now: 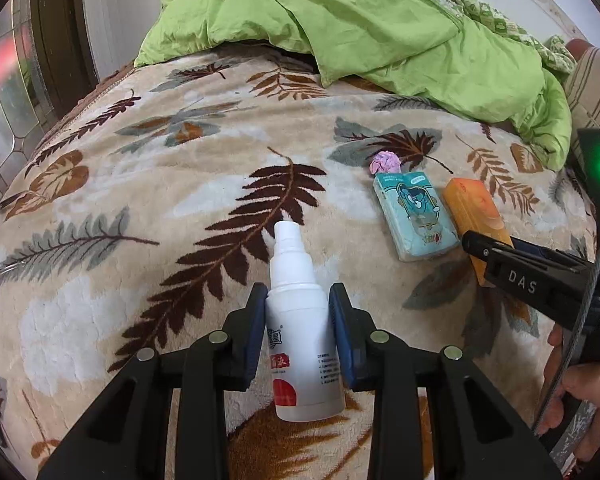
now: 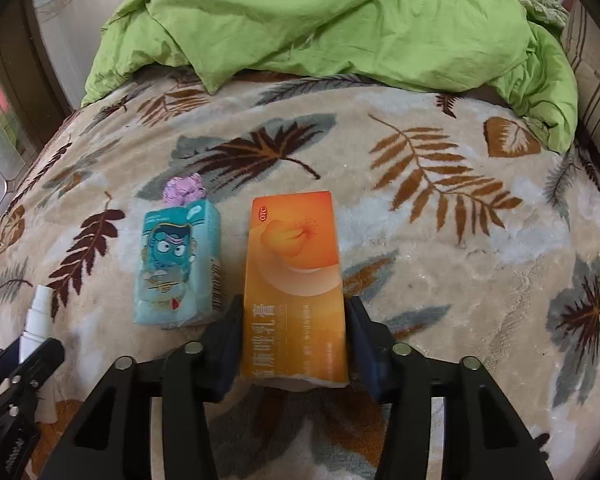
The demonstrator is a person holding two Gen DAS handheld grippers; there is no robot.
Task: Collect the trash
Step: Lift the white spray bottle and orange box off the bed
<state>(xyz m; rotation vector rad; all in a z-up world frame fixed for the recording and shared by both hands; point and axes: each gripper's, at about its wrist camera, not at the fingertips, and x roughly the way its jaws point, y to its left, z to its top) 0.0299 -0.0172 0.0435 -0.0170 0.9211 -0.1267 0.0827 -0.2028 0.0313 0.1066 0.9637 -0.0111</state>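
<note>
A white spray bottle (image 1: 300, 344) lies on the leaf-patterned blanket between the pads of my left gripper (image 1: 298, 300), which touch both its sides. An orange medicine box (image 2: 296, 292) lies between the pads of my right gripper (image 2: 296, 312), which press its two long sides. The box (image 1: 474, 208) and my right gripper (image 1: 500, 256) also show in the left wrist view. A teal tissue pack (image 2: 180, 268) lies left of the box, with a crumpled pink wad (image 2: 184, 190) at its far end. The bottle's nozzle (image 2: 38, 316) shows at the right wrist view's left edge.
A rumpled green duvet (image 2: 320, 20) covers the far part of the bed. A striped pillow (image 1: 592, 88) lies at the far right. A glass-panelled door (image 1: 4, 92) stands to the left. The blanket (image 2: 460, 260) spreads right of the box.
</note>
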